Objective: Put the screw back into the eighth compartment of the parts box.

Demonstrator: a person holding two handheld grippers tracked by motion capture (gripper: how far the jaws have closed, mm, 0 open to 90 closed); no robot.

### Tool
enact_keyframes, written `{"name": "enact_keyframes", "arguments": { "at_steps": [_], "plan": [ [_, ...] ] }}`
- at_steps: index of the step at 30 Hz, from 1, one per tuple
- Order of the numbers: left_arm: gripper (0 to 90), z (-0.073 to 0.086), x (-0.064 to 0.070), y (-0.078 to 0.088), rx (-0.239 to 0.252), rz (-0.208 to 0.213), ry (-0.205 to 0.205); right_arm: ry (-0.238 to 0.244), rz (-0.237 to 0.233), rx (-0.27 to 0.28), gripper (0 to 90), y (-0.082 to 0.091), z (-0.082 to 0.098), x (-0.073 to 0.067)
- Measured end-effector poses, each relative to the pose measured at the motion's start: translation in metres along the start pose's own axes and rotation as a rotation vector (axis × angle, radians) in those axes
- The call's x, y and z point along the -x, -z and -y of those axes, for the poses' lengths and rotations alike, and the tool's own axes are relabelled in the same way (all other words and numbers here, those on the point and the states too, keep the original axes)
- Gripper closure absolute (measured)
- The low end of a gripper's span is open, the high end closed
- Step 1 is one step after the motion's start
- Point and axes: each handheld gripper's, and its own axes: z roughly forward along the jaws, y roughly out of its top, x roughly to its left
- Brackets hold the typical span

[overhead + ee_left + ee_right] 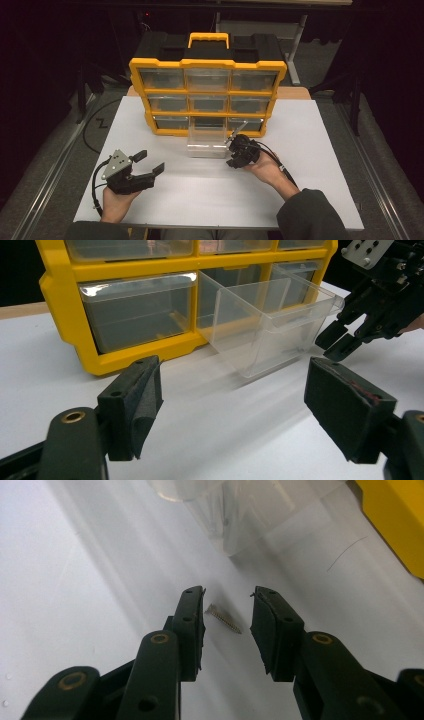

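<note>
A screw (223, 618) lies flat on the white table (200, 195), just in front of the pulled-out clear drawer (207, 140), and sits between the two jaws of the right gripper (227, 612). The jaws stand a little apart on either side of it and the pads do not press on it, so that gripper is open around the screw with nothing gripped.

The clear drawer rests on the table against the front of the yellow organizer (207, 64), below the middle slot of its bottom row. Whether anything lies in it cannot be told. The organizer holds three rows of three see-through drawers under a yellow handle (208, 37); what they hold cannot be made out.

In the high view the right gripper (234, 150) points down at the table beside the drawer's right front corner, held by the right hand (267, 167), whose dark sleeve (312, 215) comes in from the bottom edge. The left gripper (150, 162) lies low over the table at the left, well apart from the drawer, aimed toward the organizer, its jaws wide open and empty; the left hand (117, 200) holds it from behind.

The table is a white board, and around it the room is dark, with grey floor on both sides.
</note>
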Motion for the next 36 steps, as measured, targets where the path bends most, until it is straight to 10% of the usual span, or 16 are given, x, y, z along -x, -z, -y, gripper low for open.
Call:
{"name": "enact_keyframes", "arguments": {
  "at_steps": [36],
  "plan": [
    [23.6,0.000,0.000,0.000,0.002,-0.002,-0.001,0.037,0.003,-0.058,81.8,-0.015,-0.003,-0.005]
  ]
}}
